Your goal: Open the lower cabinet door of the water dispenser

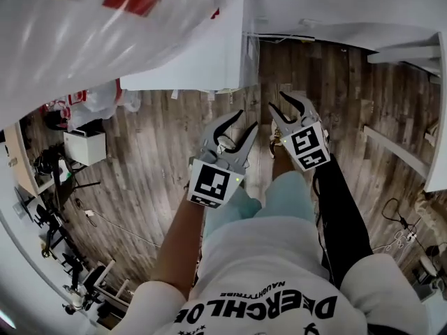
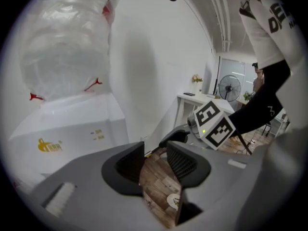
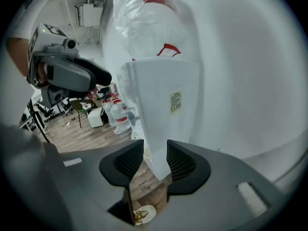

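The white water dispenser [image 1: 209, 54] stands ahead of me with a large clear bottle [image 1: 91, 19] on top. In the right gripper view I see its body [image 3: 163, 109] from a corner, the bottle [image 3: 149, 18] above; its lower part is hidden behind the jaws, so the cabinet door does not show. My left gripper [image 1: 246, 121] and right gripper [image 1: 276, 100] hang side by side over the wooden floor, just short of the dispenser. Both are open with nothing between the fingers: left gripper [image 2: 155, 153], right gripper [image 3: 155, 155].
Spare water bottles [image 3: 118, 114] and a white box [image 1: 85, 145] stand on the floor to the left. A white table [image 2: 202, 102] and a fan [image 2: 228, 88] are off to the right. Cables [image 1: 398, 222] lie at the right, chairs [image 1: 49, 222] at the left.
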`<state>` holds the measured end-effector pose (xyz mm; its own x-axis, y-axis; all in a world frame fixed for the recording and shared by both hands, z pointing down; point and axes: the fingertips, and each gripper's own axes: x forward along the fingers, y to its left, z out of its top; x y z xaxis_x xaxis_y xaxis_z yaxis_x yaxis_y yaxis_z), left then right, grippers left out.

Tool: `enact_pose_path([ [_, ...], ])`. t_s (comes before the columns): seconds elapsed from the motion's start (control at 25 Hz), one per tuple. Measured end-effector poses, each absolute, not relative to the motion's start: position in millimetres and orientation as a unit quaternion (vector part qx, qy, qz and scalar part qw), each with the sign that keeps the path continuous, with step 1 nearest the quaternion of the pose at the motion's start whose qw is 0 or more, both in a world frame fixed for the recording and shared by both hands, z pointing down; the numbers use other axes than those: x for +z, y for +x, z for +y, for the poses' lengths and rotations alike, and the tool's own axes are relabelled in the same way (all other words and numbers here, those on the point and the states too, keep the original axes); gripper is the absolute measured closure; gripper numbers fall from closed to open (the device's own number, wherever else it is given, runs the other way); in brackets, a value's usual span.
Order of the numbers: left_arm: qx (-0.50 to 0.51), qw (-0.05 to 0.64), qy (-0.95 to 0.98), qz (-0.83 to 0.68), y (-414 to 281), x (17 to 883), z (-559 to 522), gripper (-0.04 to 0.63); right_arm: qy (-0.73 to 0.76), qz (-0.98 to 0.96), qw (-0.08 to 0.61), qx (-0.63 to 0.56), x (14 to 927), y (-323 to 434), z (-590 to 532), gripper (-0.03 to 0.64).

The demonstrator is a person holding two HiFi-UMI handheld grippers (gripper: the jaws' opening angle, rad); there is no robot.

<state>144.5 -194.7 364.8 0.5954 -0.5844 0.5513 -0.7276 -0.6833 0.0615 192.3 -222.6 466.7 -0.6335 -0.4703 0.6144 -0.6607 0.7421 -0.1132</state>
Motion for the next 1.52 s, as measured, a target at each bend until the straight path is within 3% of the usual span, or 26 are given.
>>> enact_pose_path([
  [0.36, 0.304, 0.163, 0.863, -0.369, 137, 444, -196, 0.413, 0.289, -0.869, 0.342, 0.211, 582, 188, -189, 0.481],
  [1.52, 0.353, 0.221, 0.823, -0.386, 104, 592, -212, 0.408, 0.218, -0.871, 0.416, 0.143, 741, 137, -235, 0.428],
])
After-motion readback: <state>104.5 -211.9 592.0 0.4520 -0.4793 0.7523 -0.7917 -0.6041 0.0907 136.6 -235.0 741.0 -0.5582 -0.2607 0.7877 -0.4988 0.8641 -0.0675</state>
